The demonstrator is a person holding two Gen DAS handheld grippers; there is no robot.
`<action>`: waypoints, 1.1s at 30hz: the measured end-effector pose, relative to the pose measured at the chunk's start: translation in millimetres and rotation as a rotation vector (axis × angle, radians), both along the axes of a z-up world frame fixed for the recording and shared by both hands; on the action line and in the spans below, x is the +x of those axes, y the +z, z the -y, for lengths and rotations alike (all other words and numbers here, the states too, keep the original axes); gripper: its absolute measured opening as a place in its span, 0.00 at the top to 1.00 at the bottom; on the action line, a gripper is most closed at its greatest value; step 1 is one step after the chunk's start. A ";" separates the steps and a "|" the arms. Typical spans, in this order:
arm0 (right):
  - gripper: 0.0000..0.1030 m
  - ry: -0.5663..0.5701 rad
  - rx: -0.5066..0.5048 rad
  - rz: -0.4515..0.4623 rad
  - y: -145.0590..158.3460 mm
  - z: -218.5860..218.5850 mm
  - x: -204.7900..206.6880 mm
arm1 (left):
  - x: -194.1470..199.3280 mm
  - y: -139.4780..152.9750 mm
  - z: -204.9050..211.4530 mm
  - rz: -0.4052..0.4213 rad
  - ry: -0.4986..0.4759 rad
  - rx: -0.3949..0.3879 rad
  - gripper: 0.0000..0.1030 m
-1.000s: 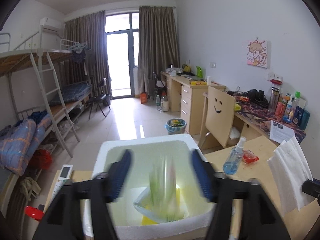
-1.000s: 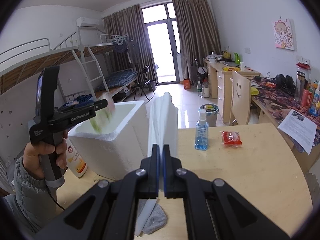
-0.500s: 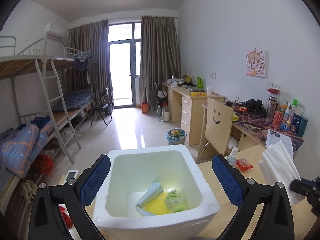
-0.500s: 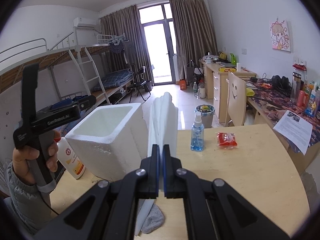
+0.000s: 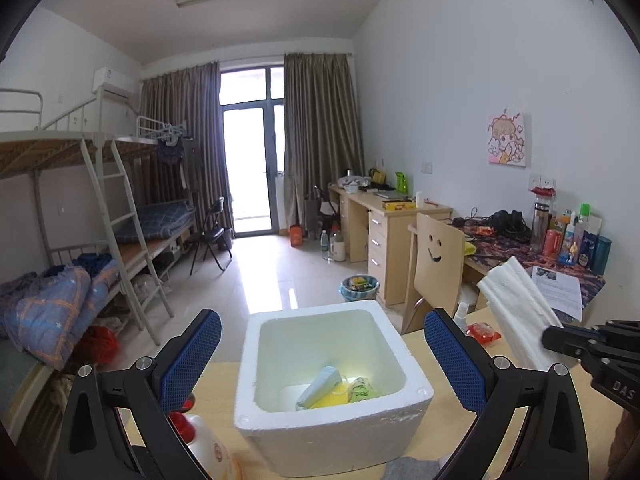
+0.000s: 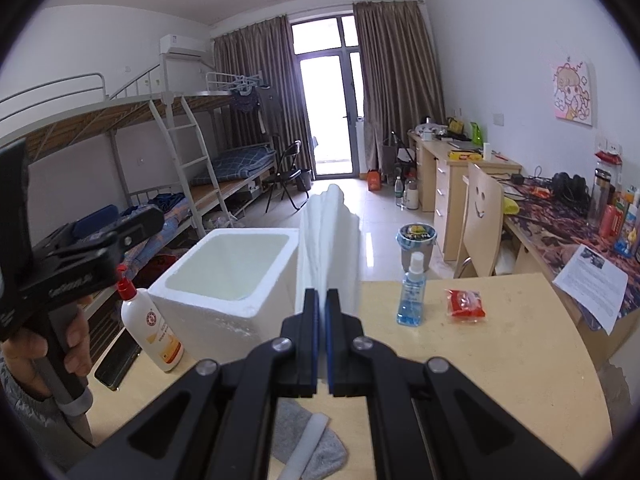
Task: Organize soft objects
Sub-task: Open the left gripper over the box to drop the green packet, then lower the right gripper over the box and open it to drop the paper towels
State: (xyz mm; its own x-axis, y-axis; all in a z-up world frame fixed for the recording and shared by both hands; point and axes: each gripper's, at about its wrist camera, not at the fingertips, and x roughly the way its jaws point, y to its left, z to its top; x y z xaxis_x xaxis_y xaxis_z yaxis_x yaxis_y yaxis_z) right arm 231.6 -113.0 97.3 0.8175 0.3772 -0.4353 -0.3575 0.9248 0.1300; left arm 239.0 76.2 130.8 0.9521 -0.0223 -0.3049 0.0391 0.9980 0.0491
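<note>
A white foam box (image 5: pixel 332 380) stands on the wooden table (image 6: pixel 500 360). Inside it lie a pale blue packet (image 5: pixel 320 386), a yellow item (image 5: pixel 334 400) and a green packet (image 5: pixel 362 390). My left gripper (image 5: pixel 322 360) hovers above and behind the box, jaws wide open with nothing between the blue pads (image 5: pixel 192 356). In the right wrist view the left gripper (image 6: pixel 144 218) sits left of the box (image 6: pixel 224 280), held by a hand. My right gripper (image 6: pixel 322 308) is shut on a folded white paper towel (image 6: pixel 328 248) that stands upright, just right of the box.
A white lotion bottle (image 6: pixel 150 328) stands left of the box. A blue spray bottle (image 6: pixel 412 292) and a red packet (image 6: pixel 466 302) lie further right. A grey cloth (image 6: pixel 304 440) with a white strip lies under my right gripper. A printed sheet (image 6: pixel 596 284) hangs at the table's right edge.
The left gripper opened fully and let the green packet drop into the box, then drew back and rose. The right gripper kept its hold on the white towel and rose slightly.
</note>
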 end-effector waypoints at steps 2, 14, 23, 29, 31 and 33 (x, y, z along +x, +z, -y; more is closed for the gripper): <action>0.95 0.007 -0.009 0.005 1.3 -6.4 1.0 | -3.1 1.4 -6.1 0.005 0.004 -0.004 0.01; 0.95 0.074 -0.043 0.024 10.5 -46.5 9.7 | -23.9 6.2 -37.0 0.017 0.061 -0.027 0.01; 0.95 0.142 -0.062 0.029 15.5 -81.3 16.6 | -31.1 3.7 -55.5 0.012 0.114 -0.029 0.01; 0.95 0.184 -0.066 0.032 17.6 -100.6 24.7 | -36.4 1.5 -76.9 0.011 0.170 -0.042 0.01; 0.95 0.200 -0.066 0.029 16.9 -106.6 27.9 | -38.0 -0.6 -83.4 0.006 0.184 -0.046 0.01; 0.95 0.213 -0.069 0.027 15.7 -113.1 29.7 | -37.3 -0.9 -88.9 -0.001 0.200 -0.049 0.01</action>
State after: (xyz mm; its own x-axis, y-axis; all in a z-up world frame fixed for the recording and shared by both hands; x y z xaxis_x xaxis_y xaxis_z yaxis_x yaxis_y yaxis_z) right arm 261.3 0.1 113.0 0.7343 0.5128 -0.4449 -0.5481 0.8344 0.0571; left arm 201.7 165.0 129.9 0.9389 0.1520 -0.3087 -0.1598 0.9872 0.0000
